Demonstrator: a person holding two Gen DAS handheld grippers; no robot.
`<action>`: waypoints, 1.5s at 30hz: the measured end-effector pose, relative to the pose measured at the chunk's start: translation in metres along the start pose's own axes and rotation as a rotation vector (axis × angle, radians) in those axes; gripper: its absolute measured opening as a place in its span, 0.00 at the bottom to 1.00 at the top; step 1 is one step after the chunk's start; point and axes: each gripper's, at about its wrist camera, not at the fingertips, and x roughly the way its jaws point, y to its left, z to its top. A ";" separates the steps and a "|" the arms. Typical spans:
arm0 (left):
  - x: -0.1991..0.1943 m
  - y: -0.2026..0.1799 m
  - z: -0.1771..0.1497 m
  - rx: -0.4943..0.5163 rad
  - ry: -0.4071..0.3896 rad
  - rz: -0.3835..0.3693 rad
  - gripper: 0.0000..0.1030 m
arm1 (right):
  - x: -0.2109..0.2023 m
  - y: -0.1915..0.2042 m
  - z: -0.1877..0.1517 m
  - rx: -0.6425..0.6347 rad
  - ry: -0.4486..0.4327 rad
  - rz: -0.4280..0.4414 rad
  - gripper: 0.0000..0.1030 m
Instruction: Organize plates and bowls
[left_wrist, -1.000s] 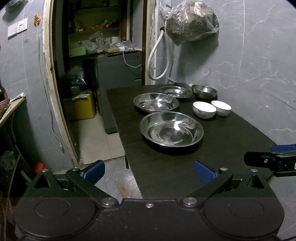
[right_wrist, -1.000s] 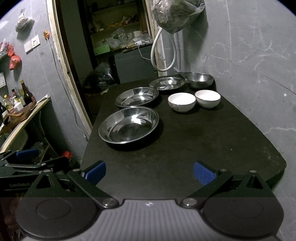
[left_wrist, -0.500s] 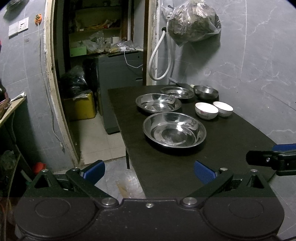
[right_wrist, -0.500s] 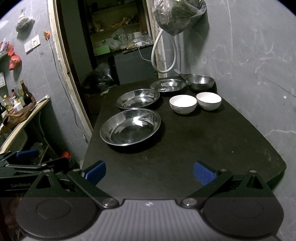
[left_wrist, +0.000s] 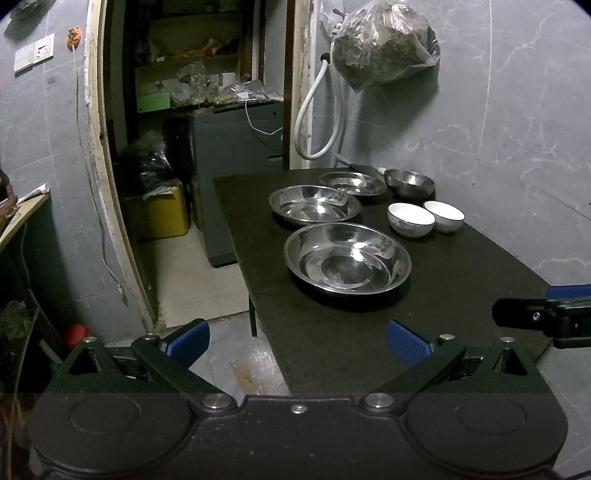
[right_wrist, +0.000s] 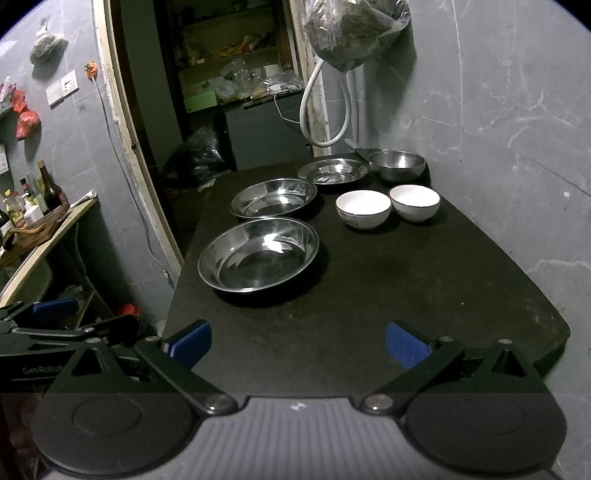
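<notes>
On the black table (right_wrist: 406, 288) three steel plates stand in a row: a near large one (right_wrist: 258, 253) (left_wrist: 347, 258), a middle one (right_wrist: 274, 197) (left_wrist: 314, 205), a far small one (right_wrist: 332, 170) (left_wrist: 352, 182). A steel bowl (right_wrist: 397, 164) (left_wrist: 409, 182) stands at the far right. Two white bowls (right_wrist: 363, 207) (right_wrist: 414, 201) stand side by side, also in the left wrist view (left_wrist: 410, 219) (left_wrist: 444, 215). My left gripper (left_wrist: 297, 339) is open and empty at the table's near left edge. My right gripper (right_wrist: 298, 341) is open and empty over the near edge.
A grey wall borders the table on the right, with a hanging plastic bag (left_wrist: 384, 48) and a white hose (left_wrist: 317, 122). A doorway with a grey cabinet (left_wrist: 236, 147) and yellow box (left_wrist: 159, 210) lies left. A shelf with bottles (right_wrist: 37, 199) stands far left.
Both grippers have drifted slightly forward and left, so the dishes sit a little further right and closer in view. Nothing on the table has moved.
</notes>
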 end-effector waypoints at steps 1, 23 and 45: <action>0.000 0.000 0.000 0.001 0.001 0.000 0.99 | 0.000 -0.001 0.000 0.001 0.000 0.000 1.00; 0.020 -0.008 0.001 0.006 0.043 -0.002 0.99 | 0.012 -0.011 -0.003 0.028 0.027 -0.003 1.00; 0.099 -0.002 0.094 -0.063 0.020 0.113 0.99 | 0.070 -0.044 0.057 -0.059 0.028 0.134 1.00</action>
